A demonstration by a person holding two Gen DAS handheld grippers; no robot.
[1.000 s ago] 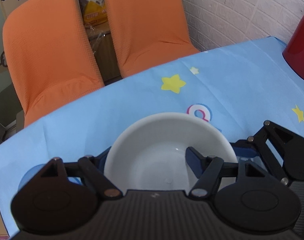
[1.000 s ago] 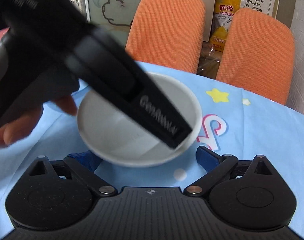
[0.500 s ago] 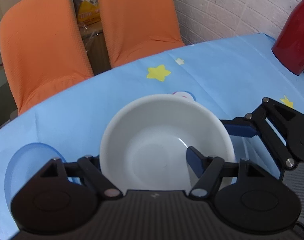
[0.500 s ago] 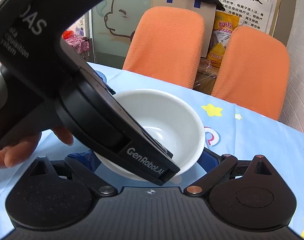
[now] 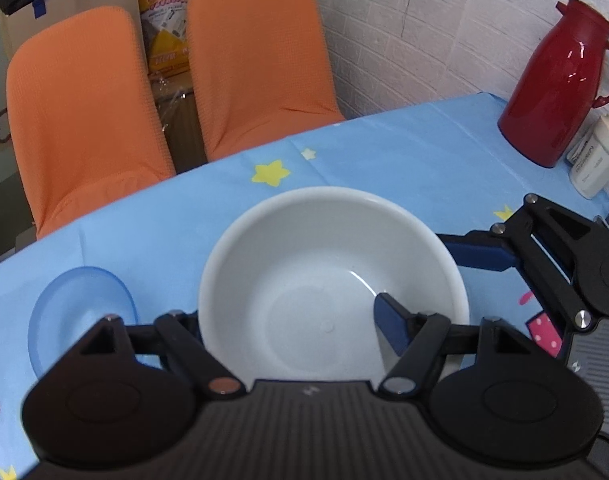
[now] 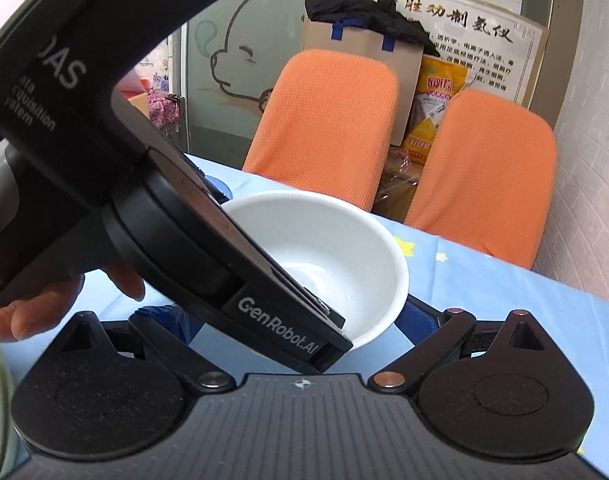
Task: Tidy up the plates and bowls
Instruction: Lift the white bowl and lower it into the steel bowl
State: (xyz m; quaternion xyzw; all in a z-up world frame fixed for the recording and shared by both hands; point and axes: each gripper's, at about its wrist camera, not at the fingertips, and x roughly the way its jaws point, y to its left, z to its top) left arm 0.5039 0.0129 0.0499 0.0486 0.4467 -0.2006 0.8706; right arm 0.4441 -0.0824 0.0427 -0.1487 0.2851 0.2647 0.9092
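1. My left tongs [image 5: 292, 320] grip the white bowl [image 5: 328, 276] by its near rim, one finger inside; since a second ago I have lifted it clear of the cloth.
2. My right tongs [image 6: 296, 320] stay spread wide beneath the bowl, holding nothing.
3. A blue bowl [image 5: 80, 312] sits left of my left tongs; a red jug [image 5: 556, 84] stands far right, well apart.

Left wrist cam sits close behind the white bowl [image 5: 332, 276], looking down across the tabletop [image 5: 404, 160] toward its far edge, the orange chairs [image 5: 260, 56] and brick wall. Right wrist cam sits lower, close in, facing the same far edge. Shared: bowl, chairs, yellow bag [image 6: 440, 100].
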